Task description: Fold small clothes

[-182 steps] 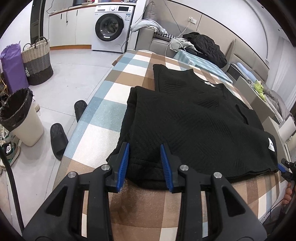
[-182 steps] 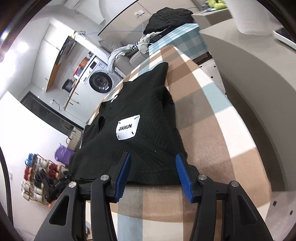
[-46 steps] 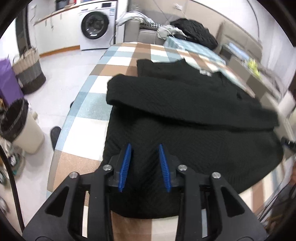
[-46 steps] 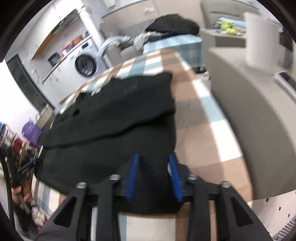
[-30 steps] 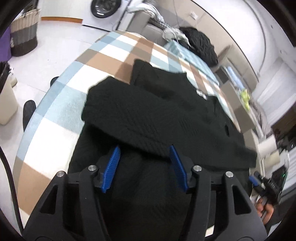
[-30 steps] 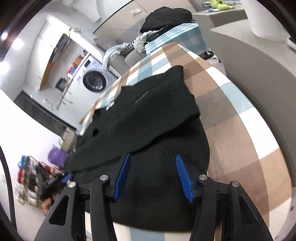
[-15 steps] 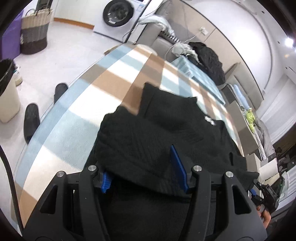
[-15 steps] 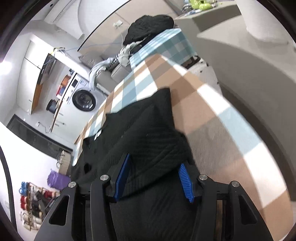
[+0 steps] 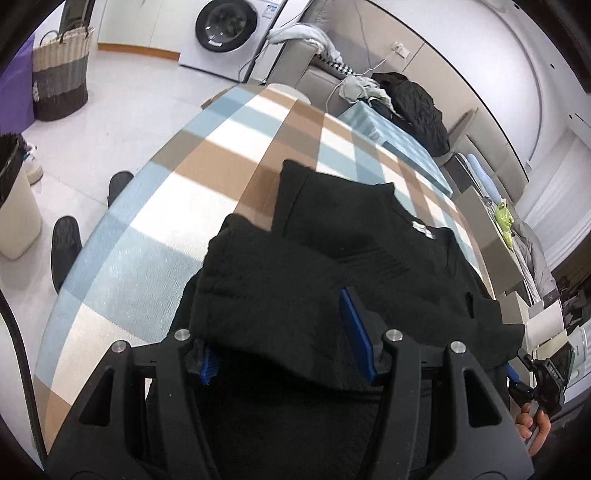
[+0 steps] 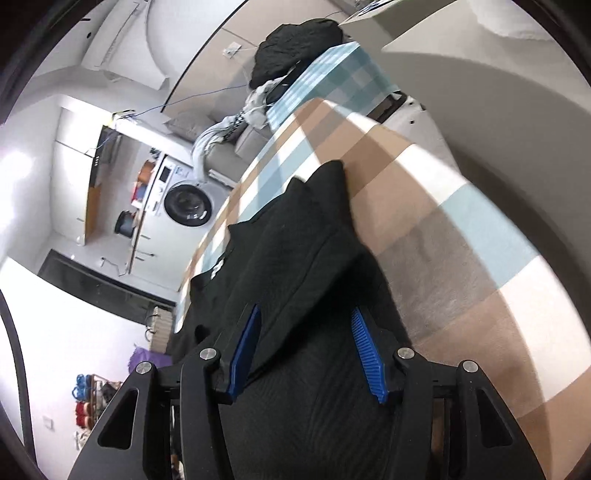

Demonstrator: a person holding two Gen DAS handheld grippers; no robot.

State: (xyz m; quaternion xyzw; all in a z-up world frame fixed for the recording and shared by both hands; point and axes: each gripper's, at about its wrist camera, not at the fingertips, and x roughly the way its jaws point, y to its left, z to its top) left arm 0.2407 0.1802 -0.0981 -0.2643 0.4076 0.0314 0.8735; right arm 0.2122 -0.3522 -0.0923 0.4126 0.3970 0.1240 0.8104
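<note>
While one black knitted garment [image 9: 354,254] is lying on the checked table [image 9: 155,221], two grippers are working at it; the cloth under it is showing blocks of blue, brown and cream. At the far left of the left wrist view one woven basket [image 9: 61,72] is standing on the pale floor, with one lined bin [image 9: 13,199] and two dark slippers [image 9: 66,240] nearer the table; one white washing machine [image 9: 229,35] is sitting at the back. The left gripper [image 9: 284,343] is hovering half spread over a folded layer of the ribbed garment; the thick fold is bulging up between the blue ridged pads and hiding most of the left one, and I cannot tell whether they are pressing it. One small white label [image 9: 423,229] is showing near the collar. At the right edge a hand [image 9: 532,424] is holding the other tool. In the right wrist view the right gripper [image 10: 308,350] is likewise standing half spread over the garment's other end; I cannot tell whether its pads are gripping the fabric.
</note>
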